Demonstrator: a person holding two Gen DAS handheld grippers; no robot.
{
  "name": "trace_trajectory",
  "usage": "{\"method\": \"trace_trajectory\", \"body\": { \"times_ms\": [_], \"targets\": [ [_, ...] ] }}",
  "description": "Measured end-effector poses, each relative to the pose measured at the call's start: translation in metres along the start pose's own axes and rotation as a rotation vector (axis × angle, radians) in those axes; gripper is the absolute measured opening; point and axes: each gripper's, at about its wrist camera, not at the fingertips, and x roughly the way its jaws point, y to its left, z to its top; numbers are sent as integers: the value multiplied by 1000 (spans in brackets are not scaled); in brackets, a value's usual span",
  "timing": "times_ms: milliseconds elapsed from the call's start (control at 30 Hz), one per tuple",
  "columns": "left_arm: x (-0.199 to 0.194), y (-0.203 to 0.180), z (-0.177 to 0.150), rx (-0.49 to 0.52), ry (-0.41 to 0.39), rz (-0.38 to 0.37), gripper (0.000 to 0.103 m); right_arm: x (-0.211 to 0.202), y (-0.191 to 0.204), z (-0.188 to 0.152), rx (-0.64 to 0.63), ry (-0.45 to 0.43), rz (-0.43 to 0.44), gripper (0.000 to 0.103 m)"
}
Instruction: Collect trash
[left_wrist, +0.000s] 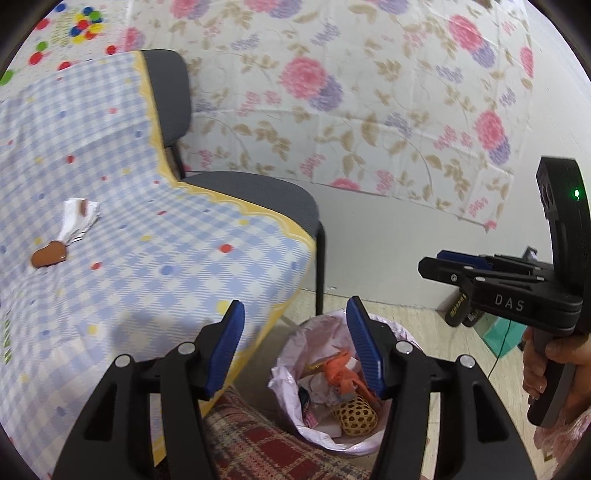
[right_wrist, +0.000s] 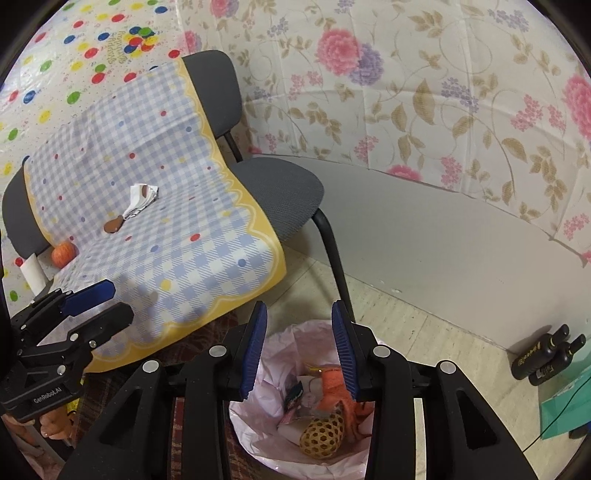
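A bin lined with a pink bag (left_wrist: 295, 424) (right_wrist: 258, 428) stands on the floor below both grippers; it holds several scraps, among them an orange rag (left_wrist: 338, 373) (right_wrist: 332, 387) and a yellow mesh ball (left_wrist: 356, 413) (right_wrist: 323, 435). My left gripper (left_wrist: 295, 354) is open and empty above the bin's left side. My right gripper (right_wrist: 299, 350) is open and empty over the bin; it also shows in the left wrist view (left_wrist: 432, 262). A crumpled white wrapper (left_wrist: 79, 218) (right_wrist: 142, 199) and a brown scrap (left_wrist: 50, 254) (right_wrist: 113, 224) lie on the checked cloth (left_wrist: 147, 221) (right_wrist: 147, 184).
The cloth covers grey chairs (left_wrist: 258, 195) (right_wrist: 280, 184). An orange fruit (right_wrist: 63, 254) and a cardboard tube (right_wrist: 34, 273) sit at the cloth's left. Two dark bottles (right_wrist: 546, 356) and a teal box (right_wrist: 569, 406) stand by the floral-covered wall (right_wrist: 406, 92). A plaid rug (left_wrist: 266, 443) lies under the bin.
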Motion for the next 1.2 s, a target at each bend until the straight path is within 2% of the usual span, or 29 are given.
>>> {"method": "trace_trajectory", "body": {
  "times_ms": [133,333,633,800,1033,1200],
  "targets": [
    [-11,14,1,-20,-20,61,60,3,18,10,-31,-9,27,38],
    [-24,48,0,-44,-34,227,62,13,50,26,-79,-19,85,38],
    [-58,120,1,-184,-63,405,65,40,105,44,-178,-8,158,39],
    [-78,158,-4,-255,-64,504,67,61,137,56,-228,-4,208,42],
    [-100,205,-12,-322,-51,607,68,92,186,74,-276,6,286,42],
    [-120,236,-4,-344,-78,685,68,109,222,94,-314,-9,333,42]
  ]
}}
